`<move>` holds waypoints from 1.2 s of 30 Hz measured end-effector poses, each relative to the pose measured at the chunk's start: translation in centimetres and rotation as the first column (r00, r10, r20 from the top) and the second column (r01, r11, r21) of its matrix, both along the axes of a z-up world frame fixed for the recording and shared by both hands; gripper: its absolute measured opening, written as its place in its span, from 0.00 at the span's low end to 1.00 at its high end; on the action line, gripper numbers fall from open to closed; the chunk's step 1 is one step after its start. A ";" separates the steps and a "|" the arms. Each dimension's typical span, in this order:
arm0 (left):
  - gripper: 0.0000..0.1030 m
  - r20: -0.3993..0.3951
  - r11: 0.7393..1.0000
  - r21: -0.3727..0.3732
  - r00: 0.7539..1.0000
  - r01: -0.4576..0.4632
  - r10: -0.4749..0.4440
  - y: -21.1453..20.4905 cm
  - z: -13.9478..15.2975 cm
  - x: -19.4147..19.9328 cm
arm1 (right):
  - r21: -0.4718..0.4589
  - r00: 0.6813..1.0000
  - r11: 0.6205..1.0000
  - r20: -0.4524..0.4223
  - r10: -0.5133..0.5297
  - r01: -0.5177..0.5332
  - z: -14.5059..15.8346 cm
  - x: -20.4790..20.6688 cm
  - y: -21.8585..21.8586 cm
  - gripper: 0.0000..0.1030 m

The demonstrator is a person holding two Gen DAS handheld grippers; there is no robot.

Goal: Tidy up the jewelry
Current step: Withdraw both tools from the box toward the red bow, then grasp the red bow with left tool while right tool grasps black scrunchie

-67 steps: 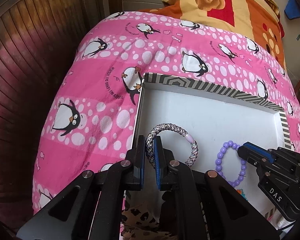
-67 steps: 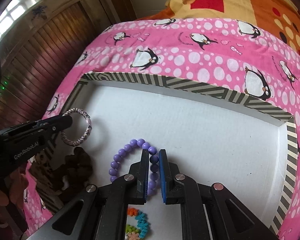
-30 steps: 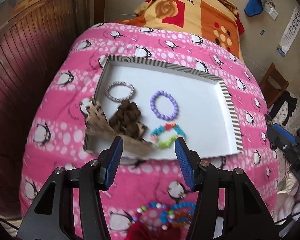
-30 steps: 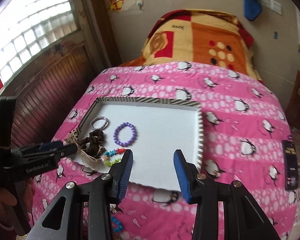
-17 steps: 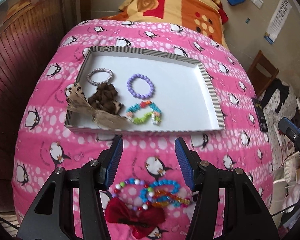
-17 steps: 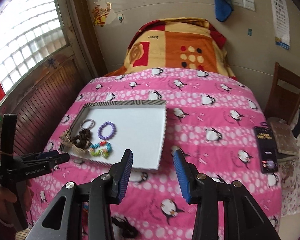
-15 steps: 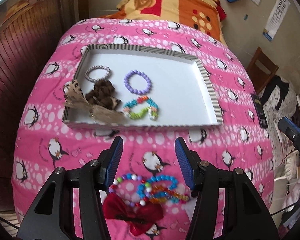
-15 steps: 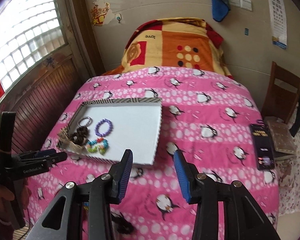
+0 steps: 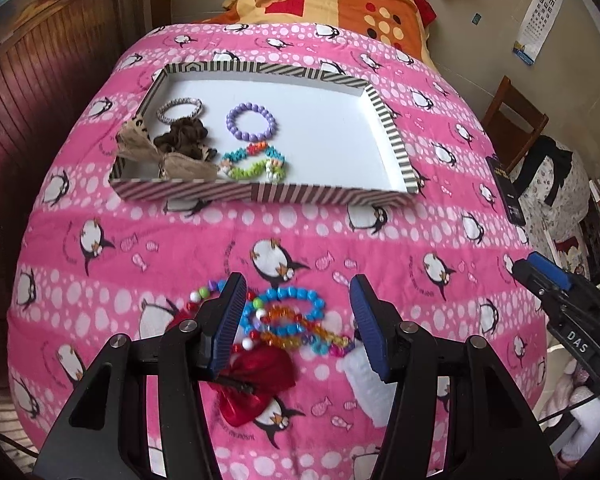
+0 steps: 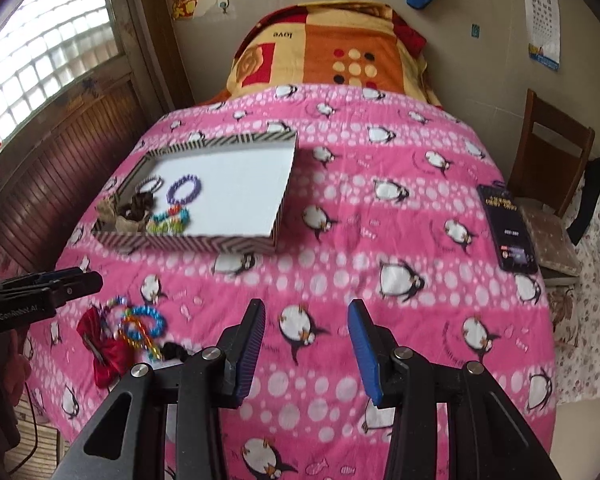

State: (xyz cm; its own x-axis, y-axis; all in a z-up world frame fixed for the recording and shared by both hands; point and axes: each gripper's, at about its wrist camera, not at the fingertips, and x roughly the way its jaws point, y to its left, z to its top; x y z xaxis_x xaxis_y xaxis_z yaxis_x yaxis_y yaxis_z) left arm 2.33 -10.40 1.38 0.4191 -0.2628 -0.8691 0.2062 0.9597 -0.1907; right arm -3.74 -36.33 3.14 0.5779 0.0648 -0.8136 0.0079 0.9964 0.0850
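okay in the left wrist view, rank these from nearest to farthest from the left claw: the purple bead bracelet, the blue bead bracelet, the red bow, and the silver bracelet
1. Red bow and blue bead bracelet, both on the blanket between the fingers of the left claw; too close to call.
2. Purple bead bracelet, middle of the striped tray.
3. Silver bracelet, tray's far left corner.

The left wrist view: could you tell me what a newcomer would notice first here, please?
The eye lands first on the pink penguin bedspread filling the frame. On it, farther away, lies a striped-rimmed white tray holding a purple bead bracelet, a multicoloured bracelet and a brown scrunchie. Nearer, a tangle of bright bead bracelets and a red bow sit on the bedspread between the open left gripper.
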 end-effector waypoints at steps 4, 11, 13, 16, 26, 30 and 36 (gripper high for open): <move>0.52 -0.005 1.000 0.006 1.000 -0.007 0.007 0.3 -0.4 -1.0 | -0.007 1.000 1.000 -0.021 0.013 -0.013 -0.9 -0.5 0.3 0.40; 0.52 -0.013 0.999 0.016 0.999 -0.047 0.047 1.5 -1.0 -2.1 | -0.009 0.999 0.999 -0.033 0.033 -0.033 -1.5 -1.0 0.8 0.40; 0.52 -0.018 0.998 0.019 0.998 -0.058 0.058 1.8 -1.1 -2.3 | -0.007 0.999 0.999 -0.038 0.036 -0.037 -1.7 -1.1 0.9 0.40; 0.52 -0.021 0.997 0.018 0.997 -0.070 0.070 2.3 -1.3 -2.5 | -0.007 0.998 0.999 -0.042 0.045 -0.045 -1.9 -1.2 1.1 0.40; 0.52 -0.035 0.995 0.033 0.995 -0.095 0.097 3.3 -1.9 -3.1 | -0.006 0.997 0.998 -0.058 0.059 -0.059 -2.3 -1.4 1.4 0.40; 0.52 -0.038 0.994 0.039 0.994 -0.102 0.103 3.6 -2.0 -3.3 | -0.012 0.996 0.998 -0.064 0.066 -0.067 -2.5 -1.5 1.7 0.40; 0.52 -0.039 0.993 0.041 0.993 -0.107 0.109 4.0 -2.1 -3.5 | -0.011 0.995 0.997 -0.075 0.072 -0.073 -2.7 -1.5 2.0 0.40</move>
State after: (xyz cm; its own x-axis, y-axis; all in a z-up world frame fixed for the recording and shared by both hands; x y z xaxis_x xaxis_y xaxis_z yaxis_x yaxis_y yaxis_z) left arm -1.21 -6.36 -0.71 0.4065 -0.1834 -0.8950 0.0934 0.9829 -0.1589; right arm -5.20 -34.38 0.40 0.5100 0.0932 -0.8551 -0.0585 0.9956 0.0736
